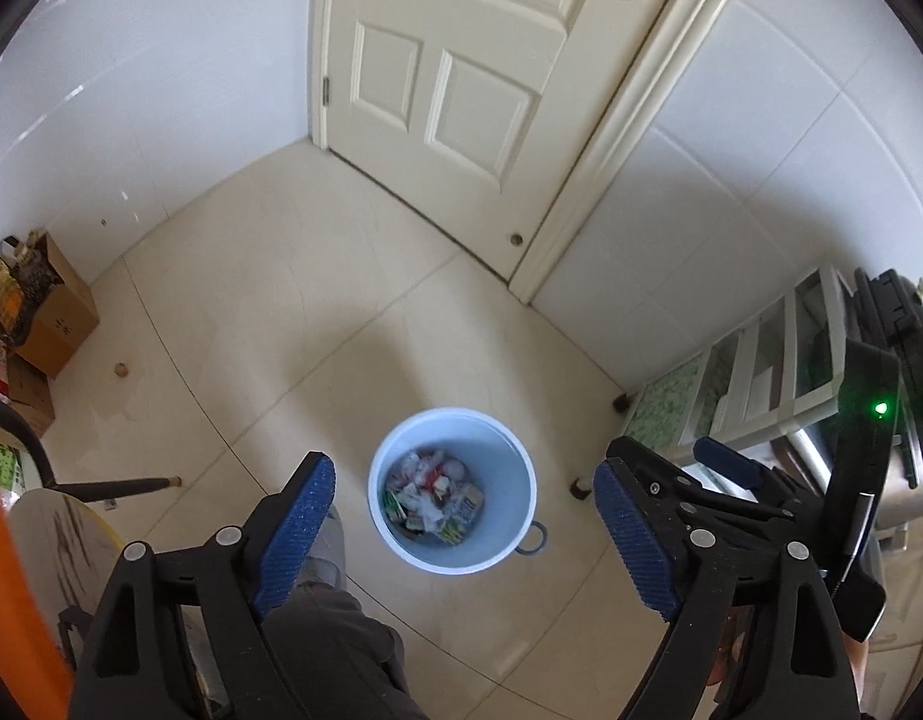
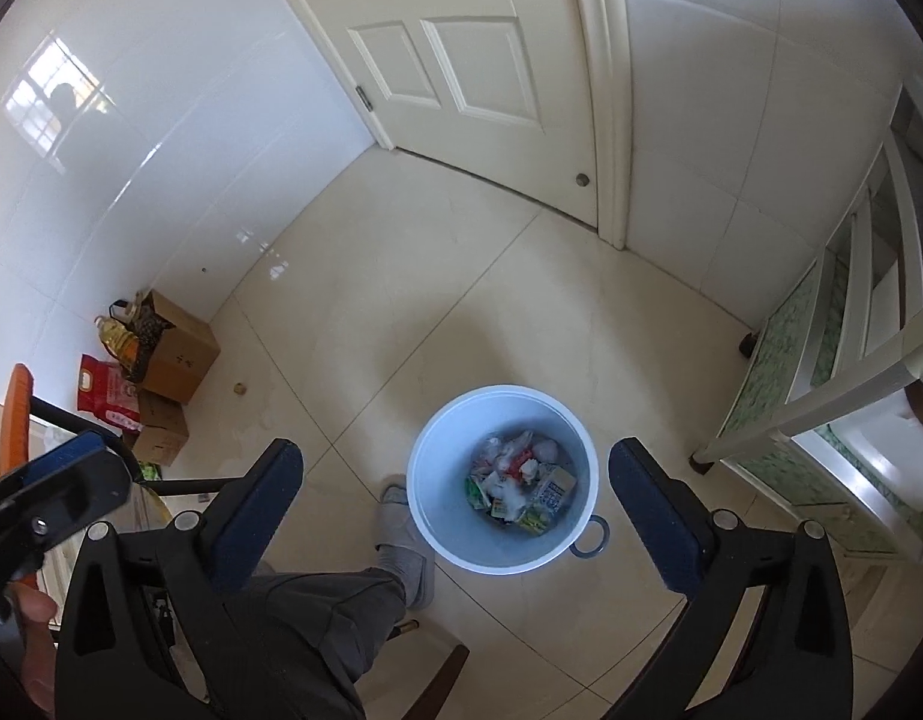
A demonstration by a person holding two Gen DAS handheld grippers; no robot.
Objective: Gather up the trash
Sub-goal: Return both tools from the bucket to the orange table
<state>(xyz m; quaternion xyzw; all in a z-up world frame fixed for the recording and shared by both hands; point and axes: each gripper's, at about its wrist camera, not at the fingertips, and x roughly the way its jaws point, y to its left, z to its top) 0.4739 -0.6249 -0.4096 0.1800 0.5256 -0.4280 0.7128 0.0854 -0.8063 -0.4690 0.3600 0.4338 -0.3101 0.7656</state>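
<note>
White bucket [image 2: 446, 525] on tiled floor [image 2: 401, 312]

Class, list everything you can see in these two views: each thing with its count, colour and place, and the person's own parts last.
bin: one, white, on the floor below both claws
trash: several pieces, mixed colours, inside the bin
door: one, cream, shut, far corner
cardboard boxes: two, brown, by the left wall
red bag: one, beside the boxes
shelf unit: one, cream with green lining, right side
slippered foot: one, grey, beside the bin
left claw: black with blue pads, open, empty
right claw: black with dark pads, open, empty
</note>
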